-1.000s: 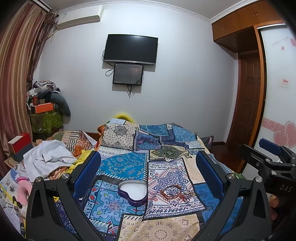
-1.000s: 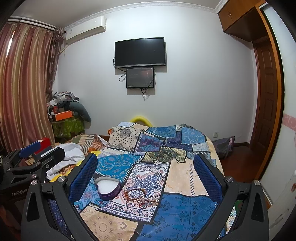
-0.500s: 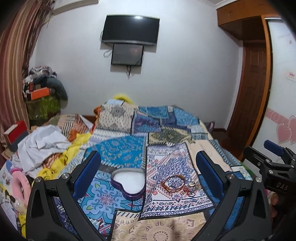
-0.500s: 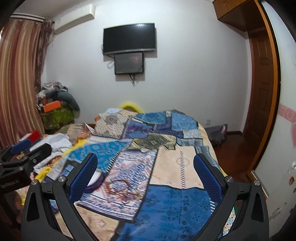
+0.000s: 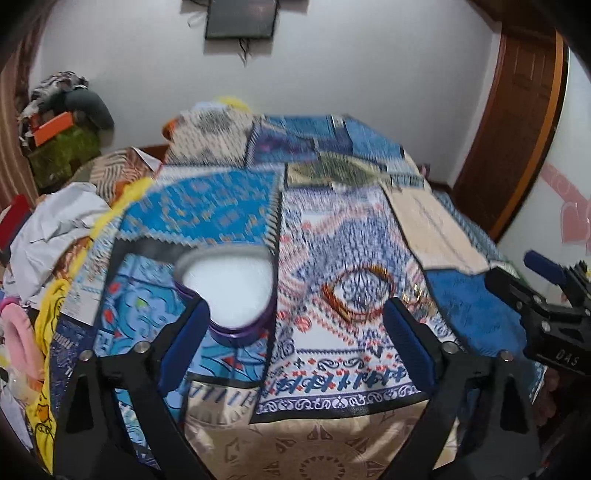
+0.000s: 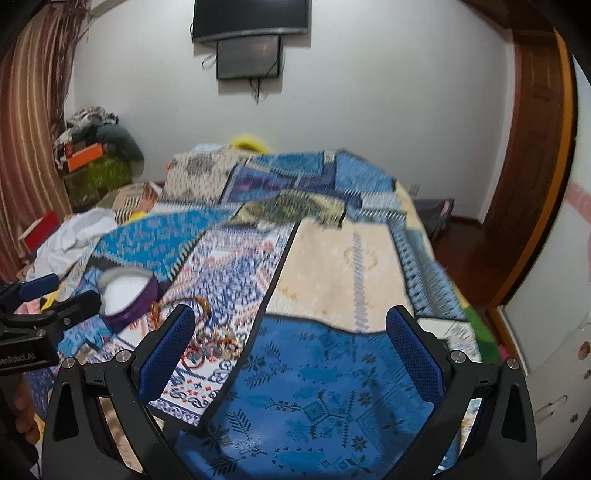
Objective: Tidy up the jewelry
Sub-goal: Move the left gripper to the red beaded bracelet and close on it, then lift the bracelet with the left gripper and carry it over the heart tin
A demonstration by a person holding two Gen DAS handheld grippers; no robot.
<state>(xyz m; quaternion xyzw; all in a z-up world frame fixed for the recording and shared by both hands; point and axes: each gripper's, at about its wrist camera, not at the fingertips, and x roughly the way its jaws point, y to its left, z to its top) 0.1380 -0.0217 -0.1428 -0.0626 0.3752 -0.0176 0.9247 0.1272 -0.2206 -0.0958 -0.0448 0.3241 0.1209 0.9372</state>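
A bedroom with white walls, a wall-mounted television above a smaller dark screen, a striped curtain at the left and a wooden door at the right; the work surface is a bed covered by a patchwork bedspread in blue, cream and red prints.

The jewelry lies loose on the red-and-blue patterned patch: a beaded reddish-brown bracelet in a rough loop, with some small gold-coloured pieces just beside it toward the right. Motion blur hides finer detail, so the exact count cannot be told. In the right wrist view the same tangle sits near the left fingertip of that tool. Just beside the jewelry, to its left, stands an open heart-shaped purple box with a white lining; nothing shows inside it.

The left gripper hangs above the bedspread with its jaws wide apart and empty, one blue pad over the box's near edge, the other close to the bracelet. The right gripper is likewise spread wide and holds nothing, aimed at the blue patch to the right of the jewelry.

This looks like the approach stage, with no piece picked up yet. The next move likely calls for lowering one tool over the bracelet, pinching a strand low against the soft cloth without catching the fabric, then carrying it into the box.
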